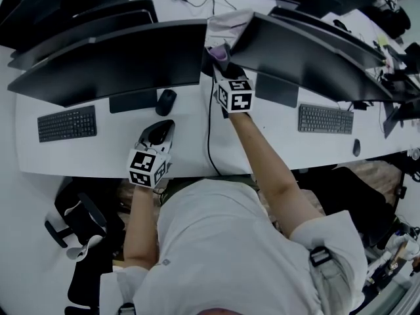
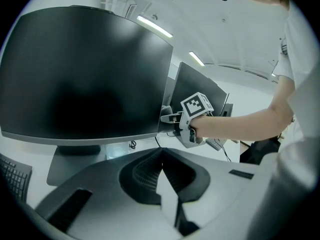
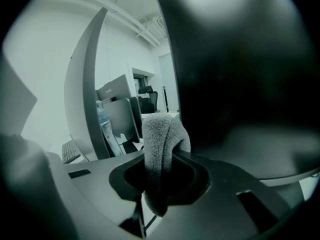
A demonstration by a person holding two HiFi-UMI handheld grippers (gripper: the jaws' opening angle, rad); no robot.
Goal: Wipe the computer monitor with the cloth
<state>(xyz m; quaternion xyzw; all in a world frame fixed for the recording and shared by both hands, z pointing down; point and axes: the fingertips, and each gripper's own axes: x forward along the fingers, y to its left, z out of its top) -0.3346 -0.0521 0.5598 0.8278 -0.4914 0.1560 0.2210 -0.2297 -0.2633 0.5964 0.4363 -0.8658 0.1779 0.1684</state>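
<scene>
A wide left monitor (image 1: 111, 64) stands left of the right claw (image 1: 220, 54), and the right monitor (image 1: 308, 51) looms close on its right. That claw pinches a grey cloth (image 3: 160, 154) beside the right monitor's edge. The left claw (image 2: 161, 158) is pressed together, empty, with a mouse (image 1: 166, 102) just ahead.

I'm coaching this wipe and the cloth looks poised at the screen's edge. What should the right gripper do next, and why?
Probably ease the right gripper rightward, pressing the cloth onto the right-hand monitor and starting a sweep. Its tongs are shut on the cloth, which sits beside the screen's left edge; contact cannot be told.
</scene>
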